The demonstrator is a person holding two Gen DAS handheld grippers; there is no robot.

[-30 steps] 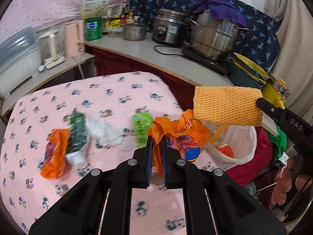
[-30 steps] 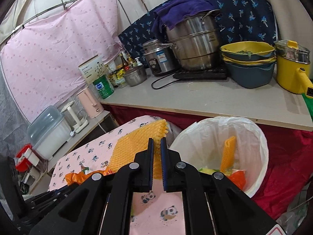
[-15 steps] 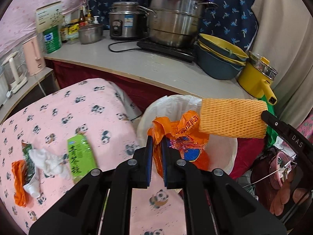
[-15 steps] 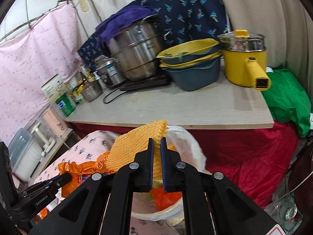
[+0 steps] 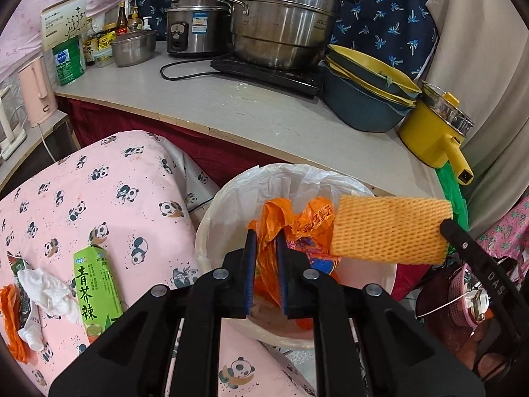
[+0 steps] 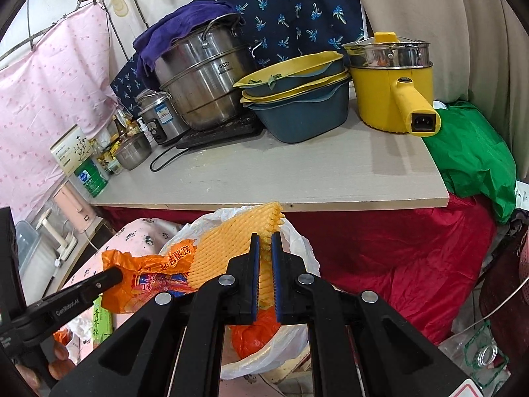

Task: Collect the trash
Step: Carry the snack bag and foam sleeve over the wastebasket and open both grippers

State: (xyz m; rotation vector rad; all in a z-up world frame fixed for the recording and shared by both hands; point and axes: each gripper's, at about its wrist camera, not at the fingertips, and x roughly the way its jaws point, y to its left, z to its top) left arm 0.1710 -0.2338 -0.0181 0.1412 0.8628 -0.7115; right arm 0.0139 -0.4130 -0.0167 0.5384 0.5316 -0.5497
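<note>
My left gripper (image 5: 266, 238) is shut on an orange plastic wrapper (image 5: 297, 221) and holds it over the white-lined trash bin (image 5: 211, 231). My right gripper (image 6: 265, 241) is shut on a yellow-orange foam net (image 6: 228, 241), also over the bin (image 6: 297, 241). The foam net shows in the left wrist view (image 5: 390, 228), and the wrapper in the right wrist view (image 6: 145, 274). Orange trash (image 6: 254, 330) lies inside the bin. On the panda tablecloth (image 5: 109, 192) lie a green carton (image 5: 92, 284), a white tissue (image 5: 43, 287) and other wrappers (image 5: 13, 317).
A grey counter (image 5: 264, 112) behind the bin holds a steel steamer pot (image 5: 284, 20), a rice cooker (image 5: 195, 23), stacked basins (image 5: 363, 89) and a yellow electric pot (image 5: 436, 125). A red cloth (image 6: 380, 258) hangs below the counter, and a green bag (image 6: 472, 158) lies at the right.
Both grippers have moved right from over the table to over the bin, each carrying its piece of trash. Both stay shut.
</note>
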